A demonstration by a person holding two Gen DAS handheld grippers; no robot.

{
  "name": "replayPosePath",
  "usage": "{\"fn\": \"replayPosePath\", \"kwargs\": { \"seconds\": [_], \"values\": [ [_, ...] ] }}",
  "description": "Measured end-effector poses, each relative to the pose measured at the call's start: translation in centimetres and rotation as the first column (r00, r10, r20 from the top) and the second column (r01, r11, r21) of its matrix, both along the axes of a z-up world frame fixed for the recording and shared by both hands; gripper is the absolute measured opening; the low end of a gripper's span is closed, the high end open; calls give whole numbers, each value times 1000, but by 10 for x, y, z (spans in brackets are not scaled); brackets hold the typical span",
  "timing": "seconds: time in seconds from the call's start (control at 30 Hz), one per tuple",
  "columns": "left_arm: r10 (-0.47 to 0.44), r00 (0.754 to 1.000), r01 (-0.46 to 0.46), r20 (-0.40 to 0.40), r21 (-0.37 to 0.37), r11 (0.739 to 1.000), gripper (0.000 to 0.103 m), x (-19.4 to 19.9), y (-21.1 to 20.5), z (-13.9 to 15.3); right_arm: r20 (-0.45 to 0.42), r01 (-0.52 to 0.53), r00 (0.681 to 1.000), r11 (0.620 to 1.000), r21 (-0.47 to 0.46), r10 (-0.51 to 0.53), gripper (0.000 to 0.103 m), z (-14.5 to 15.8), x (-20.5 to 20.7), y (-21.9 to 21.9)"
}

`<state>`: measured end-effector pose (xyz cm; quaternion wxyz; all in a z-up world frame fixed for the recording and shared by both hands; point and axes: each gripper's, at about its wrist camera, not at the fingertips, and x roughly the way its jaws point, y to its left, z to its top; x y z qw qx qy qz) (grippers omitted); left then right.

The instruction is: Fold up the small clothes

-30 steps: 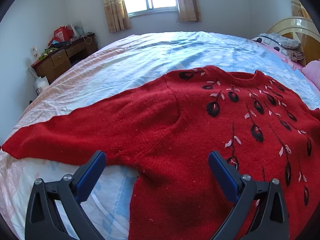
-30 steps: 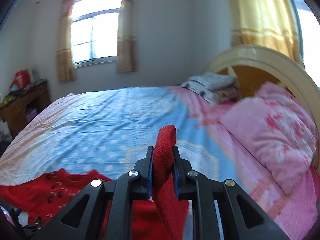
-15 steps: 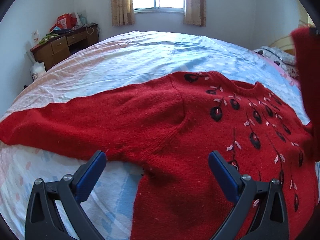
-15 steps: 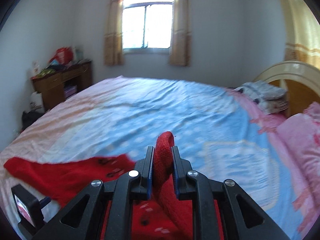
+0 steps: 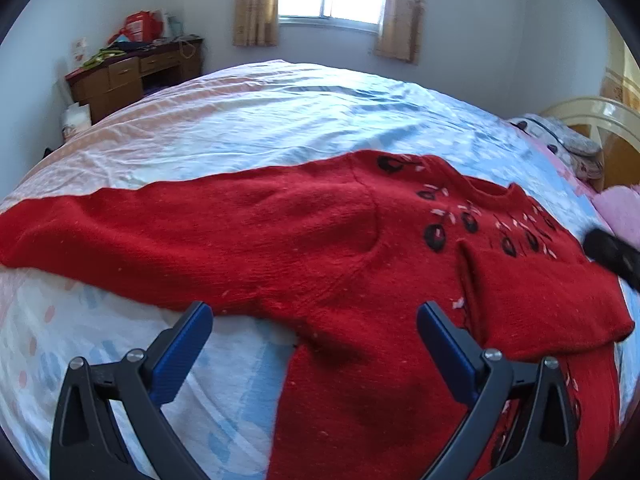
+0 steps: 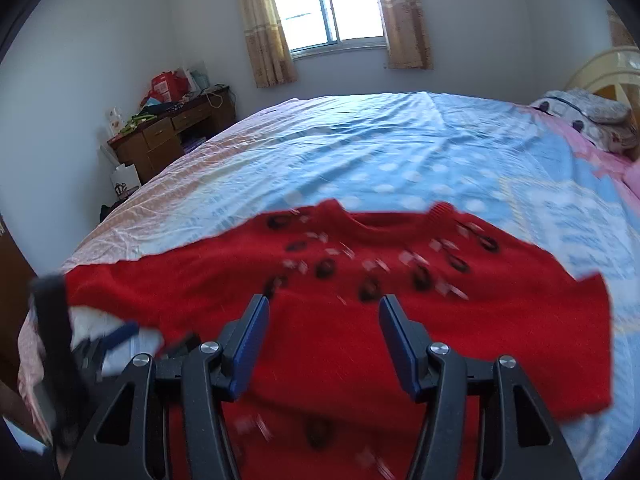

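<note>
The red knitted sweater with black leaf motifs [image 5: 320,240] is spread on the bed ahead of both tools, one sleeve folded across its chest. The right gripper [image 6: 324,336], jaws just opened, holds nothing; the left gripper [image 5: 314,340], wide open and empty, is needed for the outstretched sleeve [image 5: 180,224]

sweater [image 5: 320,240]: red knitted wool, fuzzy, matt
bedsheet [image 5: 280,128]: thin printed cloth, wrinkled
desk [image 6: 176,136]: brown wood
gripper pads [image 6: 248,340]: blue, smooth

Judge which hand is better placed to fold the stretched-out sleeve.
Probably left: the left tongs hang open beside the flat sleeve; the right tongs, just opened, are over the folded sleeve.
</note>
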<state>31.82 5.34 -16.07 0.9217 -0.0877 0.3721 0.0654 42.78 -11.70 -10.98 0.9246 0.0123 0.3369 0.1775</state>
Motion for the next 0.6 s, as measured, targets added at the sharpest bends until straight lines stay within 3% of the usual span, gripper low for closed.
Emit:
{"fn": "replayPosePath", "kwargs": {
  "seconds": [0.13,0.27,0.43,0.6],
  "values": [
    [-70,997,70,-45,6,998,103,0,-6,6,12,65,998,995,-78,-64,60,-10,-37,-46],
    [-147,989,148,-28,7,989,103,-3,-21,25,28,114,993,982,-150,-111,62,-26,-66,-78],
    [-244,969,246,-39,35,969,102,11,-59,38,53,138,990,975,-172,-131,62,-44,-84,-95],
    [-260,958,265,-122,30,964,74,44,-84,18,61,115,993,976,-185,-105,63,-55,-94,-92]
  ]
}}
